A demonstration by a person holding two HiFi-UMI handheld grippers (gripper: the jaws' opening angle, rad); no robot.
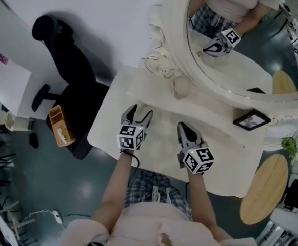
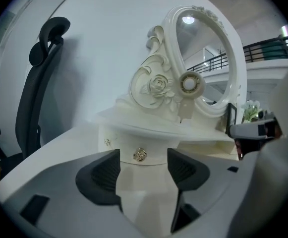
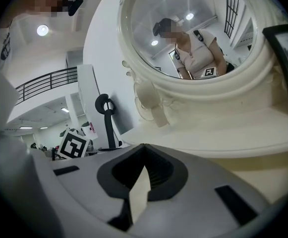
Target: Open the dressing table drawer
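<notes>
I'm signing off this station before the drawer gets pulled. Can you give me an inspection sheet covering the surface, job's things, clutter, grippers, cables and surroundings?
Surface: white dressing table top, mostly bare in front of the person.
Job's things: small drawer under the mirror shelf, looks shut; gold knob on its front.
Clutter: black picture frame; flowers by the right end.
Grippers: left hand-held gripper open, lined up on the knob, not touching it; right hand-held gripper shut, empty.
Cables: thin lead on the floor at the person's left.
Surroundings: oval mirror, black office chair, wooden box on the floor, round wooden stool.
</notes>
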